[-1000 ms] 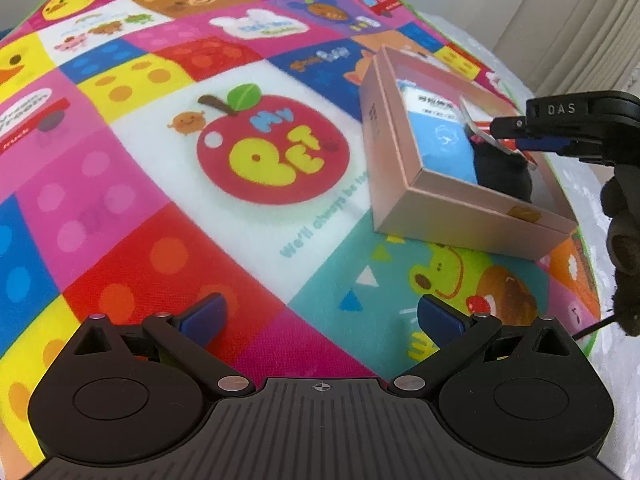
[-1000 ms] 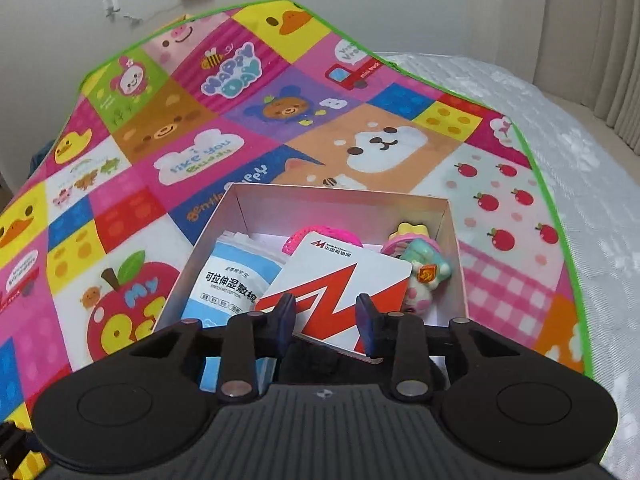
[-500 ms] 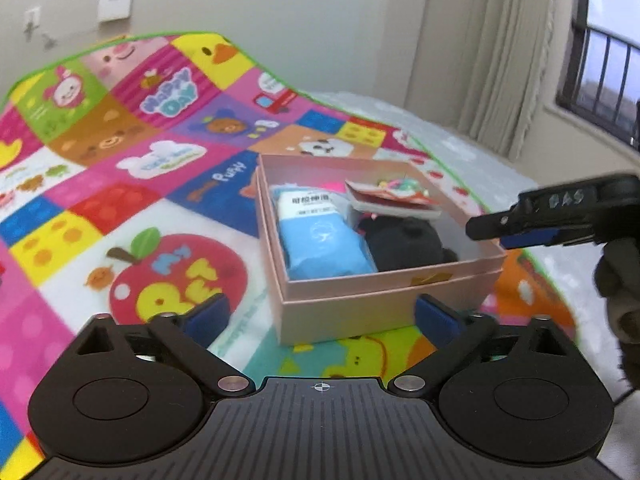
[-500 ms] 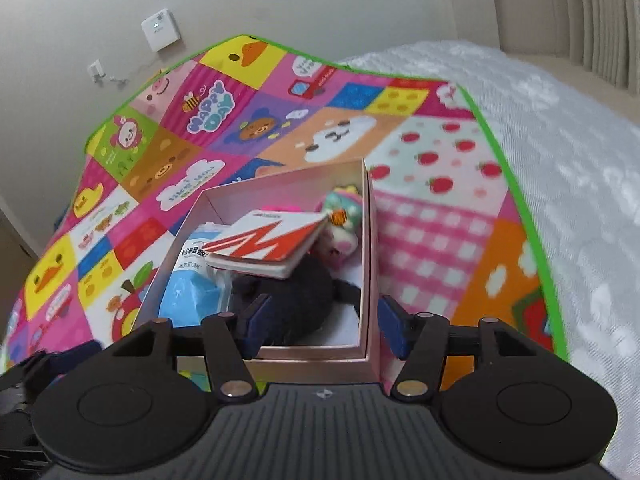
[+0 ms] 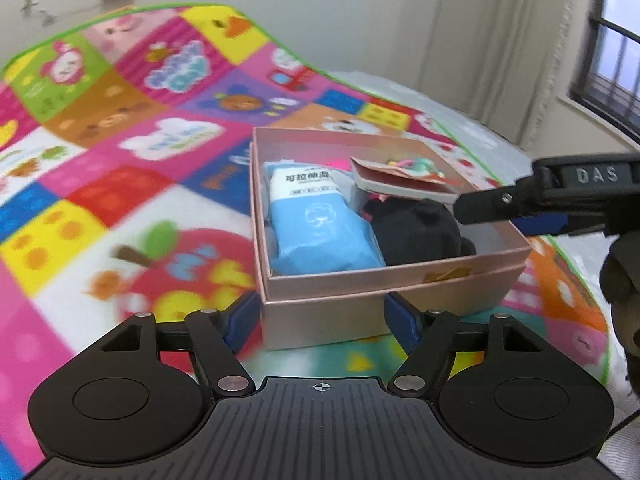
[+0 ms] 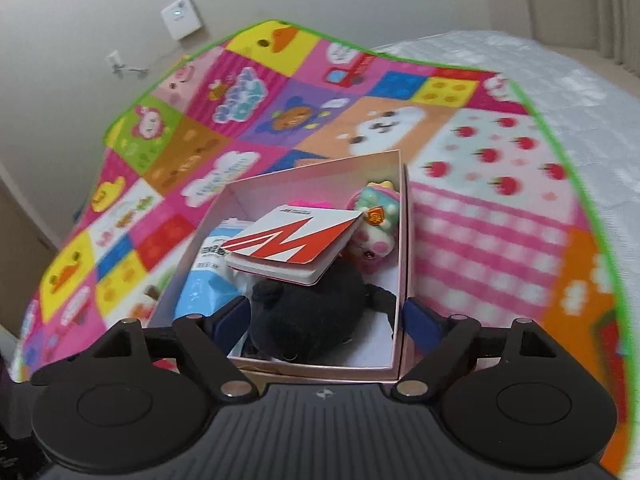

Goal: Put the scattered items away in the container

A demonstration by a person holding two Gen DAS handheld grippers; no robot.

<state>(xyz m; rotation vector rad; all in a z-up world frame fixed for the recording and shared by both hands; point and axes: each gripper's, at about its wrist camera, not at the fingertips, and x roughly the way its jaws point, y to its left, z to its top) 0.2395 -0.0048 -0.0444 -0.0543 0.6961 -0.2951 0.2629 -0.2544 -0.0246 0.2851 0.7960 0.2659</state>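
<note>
A pink cardboard box (image 5: 360, 304) (image 6: 403, 240) sits on the colourful play mat. Inside lie a blue wipes pack (image 5: 320, 224) (image 6: 204, 288), a black plush toy (image 5: 416, 232) (image 6: 312, 320), a red-and-white booklet (image 6: 296, 244) (image 5: 400, 184) resting on top, and a pastel toy (image 6: 376, 220). My left gripper (image 5: 322, 316) is open and empty, its fingers either side of the box's near left corner. My right gripper (image 6: 324, 320) is open and empty, just above the box's near end; it also shows in the left wrist view (image 5: 516, 210).
The play mat (image 5: 120, 168) (image 6: 480, 208) covers a white bed (image 6: 520, 56). A wall with a switch plate (image 6: 182, 18) is behind. Curtains and a window (image 5: 608, 72) are at the right.
My right gripper opened, left the booklet in the box and drew back. My left gripper swung and came down toward the box's near corner, staying open.
</note>
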